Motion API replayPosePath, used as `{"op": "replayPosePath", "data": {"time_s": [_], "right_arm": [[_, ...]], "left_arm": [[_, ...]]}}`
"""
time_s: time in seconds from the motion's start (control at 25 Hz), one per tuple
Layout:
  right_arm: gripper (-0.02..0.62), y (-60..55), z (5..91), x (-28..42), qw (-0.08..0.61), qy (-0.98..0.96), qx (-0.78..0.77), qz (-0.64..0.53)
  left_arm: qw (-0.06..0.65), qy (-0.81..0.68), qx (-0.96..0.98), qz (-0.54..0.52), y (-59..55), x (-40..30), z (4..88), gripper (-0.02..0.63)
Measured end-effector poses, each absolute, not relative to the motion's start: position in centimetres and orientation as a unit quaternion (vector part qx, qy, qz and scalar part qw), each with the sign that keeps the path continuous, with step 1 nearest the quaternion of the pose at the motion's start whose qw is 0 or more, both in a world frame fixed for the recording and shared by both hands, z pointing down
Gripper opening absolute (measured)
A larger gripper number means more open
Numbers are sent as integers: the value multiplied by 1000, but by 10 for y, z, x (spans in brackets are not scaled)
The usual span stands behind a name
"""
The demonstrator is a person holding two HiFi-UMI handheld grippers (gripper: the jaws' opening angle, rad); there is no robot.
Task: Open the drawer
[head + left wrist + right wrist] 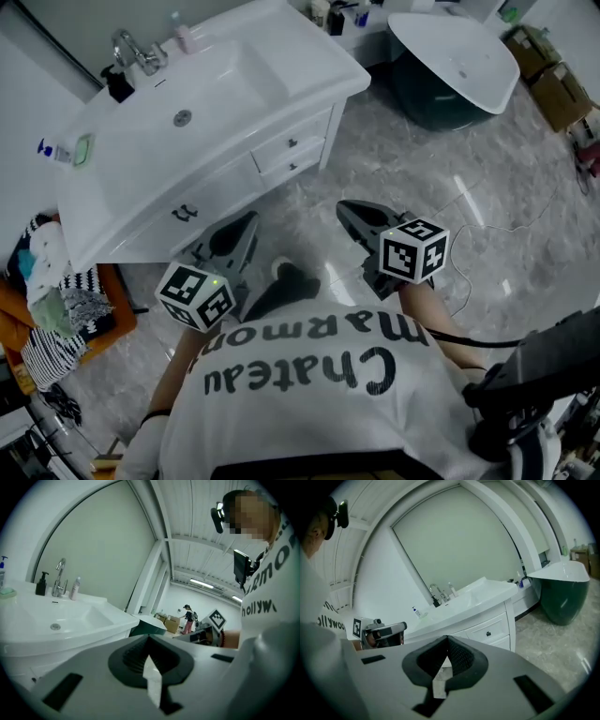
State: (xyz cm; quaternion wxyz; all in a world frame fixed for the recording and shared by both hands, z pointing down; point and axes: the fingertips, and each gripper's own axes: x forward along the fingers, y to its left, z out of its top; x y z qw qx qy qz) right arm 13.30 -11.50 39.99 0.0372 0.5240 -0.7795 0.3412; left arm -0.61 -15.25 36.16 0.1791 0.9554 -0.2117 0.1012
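Note:
A white vanity (pixel 150 155) with a sink stands ahead of me on the left. Two small drawers sit at its right end, the upper drawer (pixel 292 143) (pixel 487 631) above the lower drawer (pixel 292 167), both pushed in, each with a small dark knob. My left gripper (pixel 246 220) (pixel 149 638) hovers over the floor in front of the cabinet doors, its jaws together and empty. My right gripper (pixel 345 206) (pixel 447 638) is held to the right, below the drawers and apart from them, shut with nothing between its fingers.
A faucet (pixel 136 52) and a dark soap bottle (pixel 117 84) stand on the vanity top. A white basin on a dark green base (pixel 455 61) is at the back right, with cardboard boxes (pixel 548 75) beyond. Laundry (pixel 47 291) is piled on the left. A thin cable (pixel 487 234) crosses the grey marble floor.

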Motion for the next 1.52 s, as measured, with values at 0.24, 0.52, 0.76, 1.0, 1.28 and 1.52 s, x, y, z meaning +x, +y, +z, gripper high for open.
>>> {"op": "replayPosePath", "data": {"time_s": [0.24, 0.52, 0.76, 1.0, 1.28, 1.52], "right_arm": [[8, -180, 400, 140, 32, -774, 533, 340], [8, -222, 413, 135, 54, -782, 521, 338], [8, -248, 426, 135, 61, -782, 509, 353], [8, -269, 455, 142, 85, -784, 494, 367], [8, -303, 514, 162, 143, -787, 458, 388], [8, -331, 578, 168, 174, -795, 424, 396]], "left_arm": [[177, -201, 958, 104, -212, 0, 363, 2], [179, -233, 951, 92, -262, -10, 364, 2], [201, -267, 939, 83, -280, -17, 379, 2], [224, -292, 928, 61, -283, -8, 402, 2], [253, -351, 898, 79, -278, 8, 432, 2], [281, -404, 865, 97, -274, 17, 462, 2]]}}
